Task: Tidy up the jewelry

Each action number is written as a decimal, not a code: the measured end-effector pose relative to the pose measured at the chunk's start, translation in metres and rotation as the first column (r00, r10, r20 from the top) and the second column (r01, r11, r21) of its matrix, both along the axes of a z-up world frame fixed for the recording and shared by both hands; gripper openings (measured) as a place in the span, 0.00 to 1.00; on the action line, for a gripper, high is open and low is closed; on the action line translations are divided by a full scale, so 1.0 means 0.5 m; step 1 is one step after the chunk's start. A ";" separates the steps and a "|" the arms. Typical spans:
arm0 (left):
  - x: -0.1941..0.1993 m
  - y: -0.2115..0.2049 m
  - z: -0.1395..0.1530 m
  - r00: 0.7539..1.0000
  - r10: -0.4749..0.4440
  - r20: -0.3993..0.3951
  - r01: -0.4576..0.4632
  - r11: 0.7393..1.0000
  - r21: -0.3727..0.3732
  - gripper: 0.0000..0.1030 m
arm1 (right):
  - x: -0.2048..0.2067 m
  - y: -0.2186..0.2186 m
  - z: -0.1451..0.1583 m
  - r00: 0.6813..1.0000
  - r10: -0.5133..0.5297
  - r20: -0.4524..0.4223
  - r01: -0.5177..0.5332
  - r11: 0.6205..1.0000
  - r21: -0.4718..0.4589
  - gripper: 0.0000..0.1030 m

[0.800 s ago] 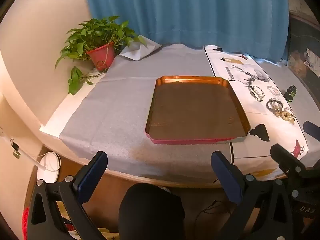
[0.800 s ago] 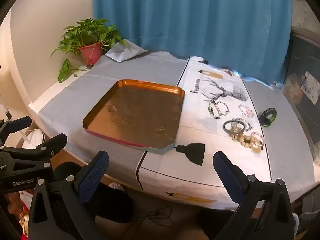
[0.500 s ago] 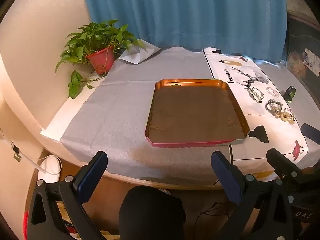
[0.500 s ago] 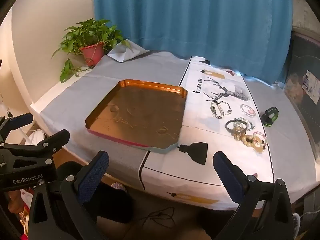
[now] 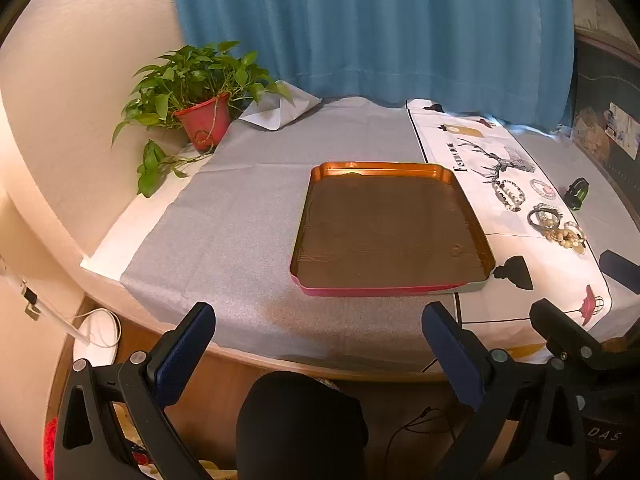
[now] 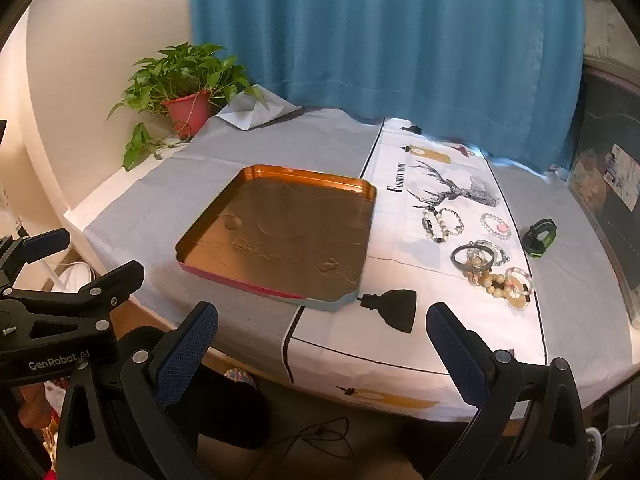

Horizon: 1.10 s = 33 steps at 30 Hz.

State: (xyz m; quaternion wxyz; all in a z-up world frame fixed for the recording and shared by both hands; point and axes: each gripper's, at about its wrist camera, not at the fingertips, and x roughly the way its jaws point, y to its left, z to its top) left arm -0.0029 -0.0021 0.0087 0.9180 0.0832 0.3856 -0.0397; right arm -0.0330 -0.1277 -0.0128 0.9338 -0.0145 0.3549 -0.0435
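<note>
A copper-coloured tray (image 5: 472,216) (image 6: 360,190) lies empty on the grey cloth at the table's middle. Several bracelets lie on the white printed runner to its right: a black-and-white bead bracelet (image 6: 441,223) (image 5: 508,195), a pale bracelet with a pink charm (image 6: 496,226), a dark bangle (image 6: 472,257) (image 5: 545,217) and a tan bead bracelet (image 6: 500,282) (image 5: 565,236). My left gripper (image 5: 318,350) is open and empty, in front of the table's near edge. My right gripper (image 6: 320,344) is open and empty, also short of the near edge.
A potted plant (image 5: 200,116) (image 6: 186,104) stands at the far left corner. A black-and-green band (image 6: 540,237) (image 5: 576,193) lies right of the bracelets. A blue curtain (image 6: 380,40) hangs behind. A dark box (image 6: 612,200) stands at the right edge.
Both grippers have drawn a little nearer to the table and risen slightly; the tray and bracelets sit larger in view. Nothing on the table has moved.
</note>
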 end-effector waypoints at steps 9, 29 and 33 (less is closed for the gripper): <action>0.001 0.004 0.007 1.000 0.003 0.000 -0.003 1.000 -0.007 1.00 | -0.002 0.001 -0.001 1.000 0.003 0.006 -0.003 1.000 0.001 1.00; -0.003 0.006 0.012 1.000 0.002 0.004 -0.002 1.000 -0.011 1.00 | -0.006 0.004 0.001 1.000 0.004 0.010 -0.004 1.000 0.003 1.00; -0.004 0.007 0.015 1.000 0.001 0.007 -0.001 1.000 -0.011 1.00 | -0.008 0.004 0.000 1.000 0.004 0.010 -0.005 1.000 0.002 1.00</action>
